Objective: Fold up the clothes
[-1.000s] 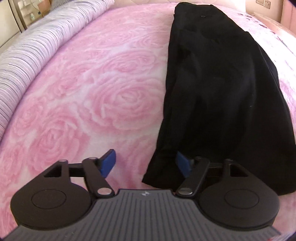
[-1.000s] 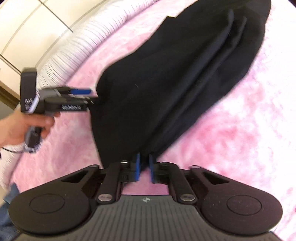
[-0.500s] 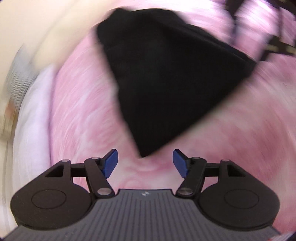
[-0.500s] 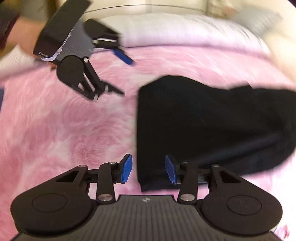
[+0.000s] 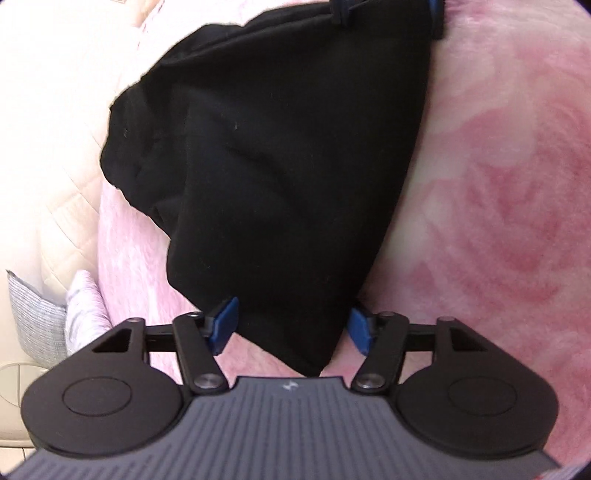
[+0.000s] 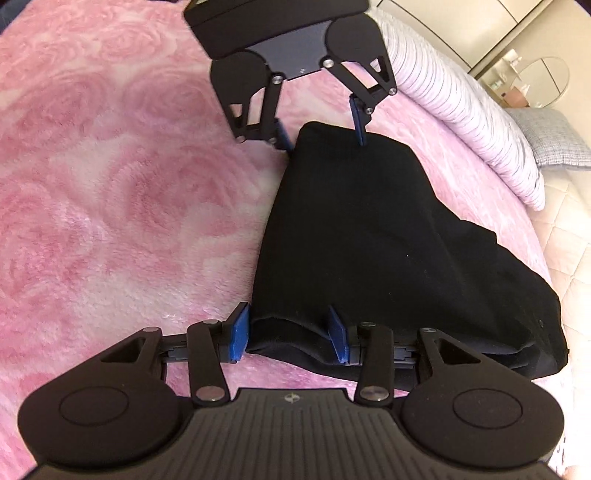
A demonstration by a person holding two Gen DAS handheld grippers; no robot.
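A black garment (image 5: 288, 177) lies folded on the pink rose-patterned blanket (image 5: 498, 184). My left gripper (image 5: 291, 326) is open, its blue pads on either side of the garment's near corner. In the right wrist view the garment (image 6: 369, 240) stretches away from me. My right gripper (image 6: 290, 338) is open and straddles the folded corner at its near end. The left gripper (image 6: 321, 127) shows at the far end, open over the opposite corner. The right gripper's fingertips (image 5: 436, 22) show at the top of the left wrist view.
A striped duvet roll (image 6: 461, 122) lies along the far side of the blanket. A grey pillow (image 6: 554, 136) and a cream quilted mattress edge (image 6: 569, 236) are to the right. A round mirror (image 6: 539, 81) stands beyond the bed.
My right gripper let go of the garment and opened. Both grippers swung round to face each other across the folded garment, each straddling a corner at opposite ends.
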